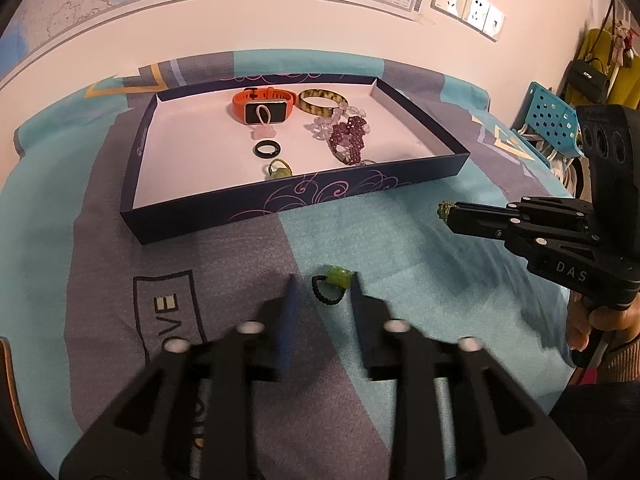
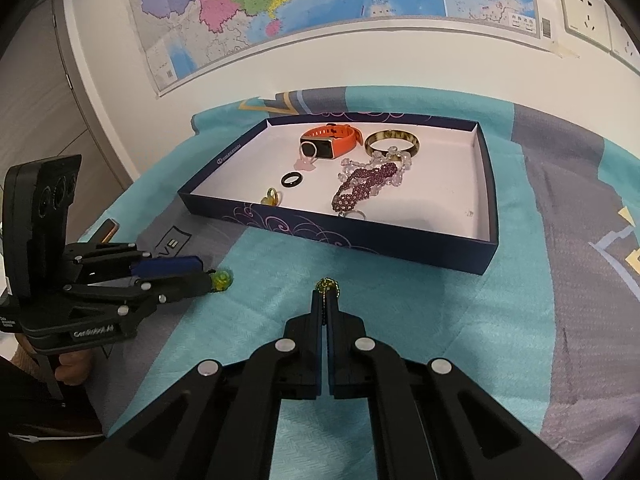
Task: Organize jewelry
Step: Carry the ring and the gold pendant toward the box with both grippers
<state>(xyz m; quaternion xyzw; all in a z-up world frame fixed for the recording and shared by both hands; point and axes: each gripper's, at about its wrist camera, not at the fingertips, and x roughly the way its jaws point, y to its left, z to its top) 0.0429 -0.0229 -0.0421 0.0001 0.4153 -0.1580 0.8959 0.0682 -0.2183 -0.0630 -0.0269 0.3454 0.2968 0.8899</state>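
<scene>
the left tool (image 1: pixel 322 292) stands wide around a green bead ring (image 1: pixel 334 284) on the surface, low center of the frame. the right tool (image 2: pixel 326 298) is pinched on a small green charm (image 2: pixel 327 284), short of the box (image 2: pixel 360 242). the ring looks light, its cord loop limp, so the stiff bead is likely the best hold.

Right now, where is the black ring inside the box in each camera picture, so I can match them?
Left wrist view: the black ring lies on the white floor of the box, centre, just below the orange watch.
Right wrist view: the black ring lies left of centre in the box, below-left of the same watch.
Shared landmark: the orange watch.
</scene>
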